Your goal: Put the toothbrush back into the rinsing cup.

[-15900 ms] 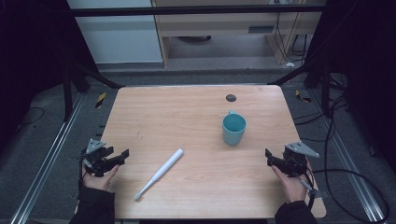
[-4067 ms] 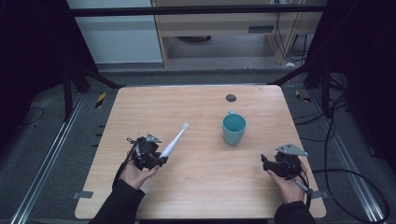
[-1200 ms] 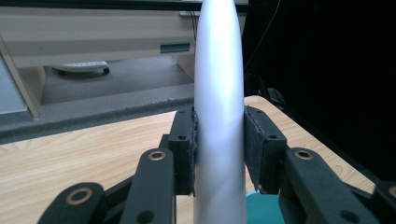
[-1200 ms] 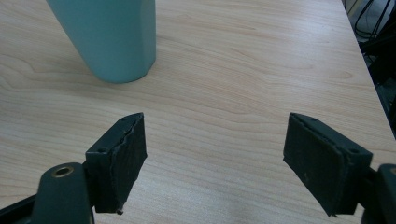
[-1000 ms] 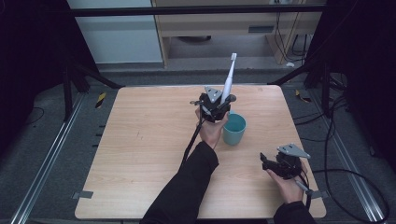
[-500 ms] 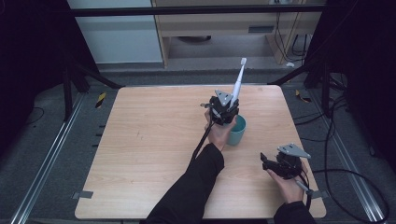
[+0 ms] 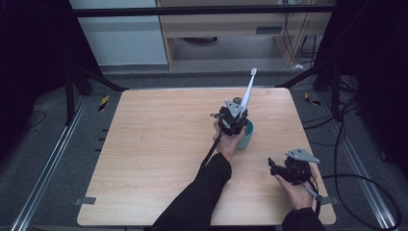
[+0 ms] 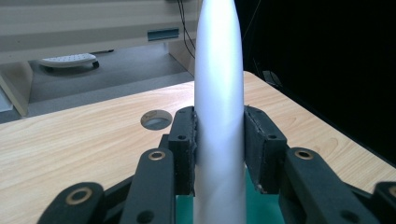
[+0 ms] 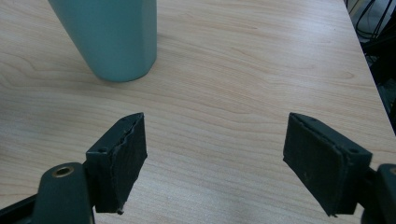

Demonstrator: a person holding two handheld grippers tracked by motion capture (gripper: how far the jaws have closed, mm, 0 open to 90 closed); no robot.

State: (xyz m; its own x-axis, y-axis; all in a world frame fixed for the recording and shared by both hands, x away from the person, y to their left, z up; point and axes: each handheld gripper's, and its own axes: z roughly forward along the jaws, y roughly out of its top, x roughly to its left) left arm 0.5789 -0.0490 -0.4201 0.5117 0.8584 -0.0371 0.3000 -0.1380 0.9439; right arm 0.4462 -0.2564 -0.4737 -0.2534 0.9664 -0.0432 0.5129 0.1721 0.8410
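A white toothbrush (image 7: pixel 248 89) stands almost upright, head up, leaning to the far right. My left gripper (image 7: pixel 234 118) is shut on its handle (image 8: pixel 219 121), right above a teal cup (image 7: pixel 247 136) near the table's middle right. The cup's teal inside (image 8: pixel 261 205) shows just below the jaws. My right gripper (image 7: pixel 281 168) rests open near the front right of the table, nothing between its pads (image 9: pixel 123 161). The cup (image 9: pixel 109 35) stands ahead and to the left in the right gripper view.
A small round hole (image 7: pixel 236 100) lies in the wooden table (image 7: pixel 159 144) beyond the cup, also seen as the hole (image 8: pixel 155 119). Metal frame rails and cables run around the table. A cabinet stands behind it.
The left gripper has carried the toothbrush from the table's left front up and over to the cup, and in the last second moved right and lowered. The right gripper stayed put.
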